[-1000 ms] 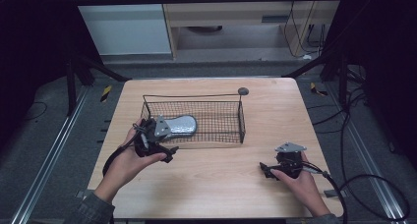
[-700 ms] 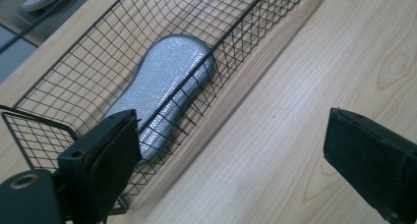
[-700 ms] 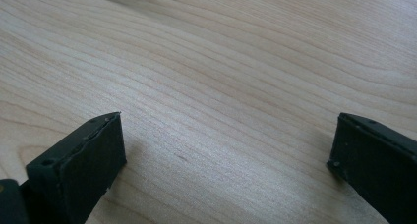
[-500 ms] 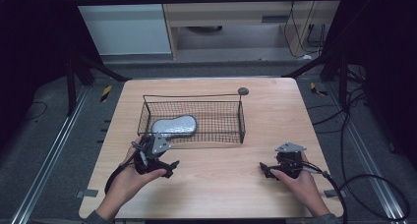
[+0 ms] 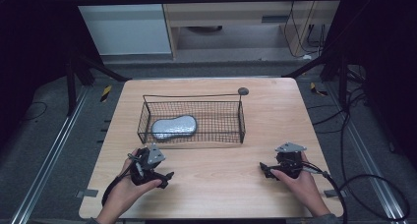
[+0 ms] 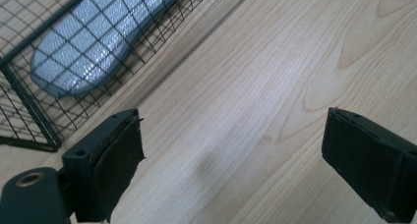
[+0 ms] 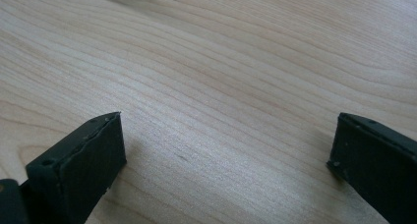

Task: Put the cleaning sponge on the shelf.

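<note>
In the lower part of the high view, the person's left hand (image 5: 125, 187) holds the left gripper (image 5: 153, 171) low over the light wooden table (image 5: 275, 116) at lower left, and the right hand (image 5: 300, 182) holds the right gripper (image 5: 268, 169) at lower right, well apart from the left. Both grippers stand wide open and empty: the left gripper view shows bare wood grain between its two black jaws, and the right gripper view shows the same. Beyond the left gripper, in the middle of the frame, stands the black rectangular wire-mesh basket (image 5: 240, 117). A flat, elongated grey pad with a shiny textured surface (image 5: 173, 126) lies on the basket floor toward its left end. The left gripper view, at upper left, resolves the pad (image 6: 93, 37) as a fine glittering weave seen through the mesh (image 6: 29, 111), a detail that the high view does not give. A small dark round object (image 5: 243, 91) lies on the table just beyond the basket's far right corner. Compared with one second ago, the left gripper has drawn back from the basket's left end to the near table edge; the right gripper is unchanged.
</note>
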A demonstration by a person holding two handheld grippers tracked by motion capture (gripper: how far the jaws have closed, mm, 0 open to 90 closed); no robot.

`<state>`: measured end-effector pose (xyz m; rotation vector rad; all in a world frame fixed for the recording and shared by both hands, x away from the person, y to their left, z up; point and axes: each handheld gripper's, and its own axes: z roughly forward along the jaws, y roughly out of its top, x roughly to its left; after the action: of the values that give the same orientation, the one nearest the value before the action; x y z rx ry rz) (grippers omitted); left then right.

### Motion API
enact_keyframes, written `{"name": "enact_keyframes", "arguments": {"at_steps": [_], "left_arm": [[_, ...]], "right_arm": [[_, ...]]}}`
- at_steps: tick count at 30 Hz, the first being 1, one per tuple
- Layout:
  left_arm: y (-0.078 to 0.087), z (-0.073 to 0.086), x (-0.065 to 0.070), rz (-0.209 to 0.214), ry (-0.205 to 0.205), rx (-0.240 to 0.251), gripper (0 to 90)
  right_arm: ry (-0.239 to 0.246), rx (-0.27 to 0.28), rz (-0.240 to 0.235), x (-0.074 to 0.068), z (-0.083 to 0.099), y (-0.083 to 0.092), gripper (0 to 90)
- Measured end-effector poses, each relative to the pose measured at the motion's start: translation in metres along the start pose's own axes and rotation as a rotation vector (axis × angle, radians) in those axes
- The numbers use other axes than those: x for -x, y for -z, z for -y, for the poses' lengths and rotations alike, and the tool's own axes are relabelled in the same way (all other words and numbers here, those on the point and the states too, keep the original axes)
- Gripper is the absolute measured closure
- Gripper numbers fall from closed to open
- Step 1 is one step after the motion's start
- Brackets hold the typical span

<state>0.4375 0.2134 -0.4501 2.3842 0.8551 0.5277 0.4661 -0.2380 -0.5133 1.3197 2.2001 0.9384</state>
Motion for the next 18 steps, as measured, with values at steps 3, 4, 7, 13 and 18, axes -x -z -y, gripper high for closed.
{"name": "enact_keyframes", "arguments": {"at_steps": [3, 4, 7, 13, 18], "left_arm": [[-0.003, 0.011, -0.001, 0.0, 0.001, -0.02, 7.9], [-0.005, 0.015, -0.002, -0.004, -0.002, -0.028, 7.9], [-0.009, 0.026, -0.006, -0.001, 0.01, -0.041, 7.9], [-0.016, 0.039, -0.016, 0.007, 0.015, -0.039, 7.5], [-0.021, 0.044, -0.02, 0.008, 0.007, -0.036, 7.0]], "right_arm": [[0.0, 0.0, 0.0, 0.0, 0.0, 0.0, 0.4], [0.0, 0.0, 0.0, 0.0, 0.0, 0.0, 0.4], [-0.001, 0.0, 0.0, 0.0, 0.0, 0.0, 0.4], [-0.001, -0.001, -0.001, 0.0, 0.0, 0.0, 0.4], [0.001, 0.0, -0.001, 0.0, 0.0, 0.0, 0.4]]}}
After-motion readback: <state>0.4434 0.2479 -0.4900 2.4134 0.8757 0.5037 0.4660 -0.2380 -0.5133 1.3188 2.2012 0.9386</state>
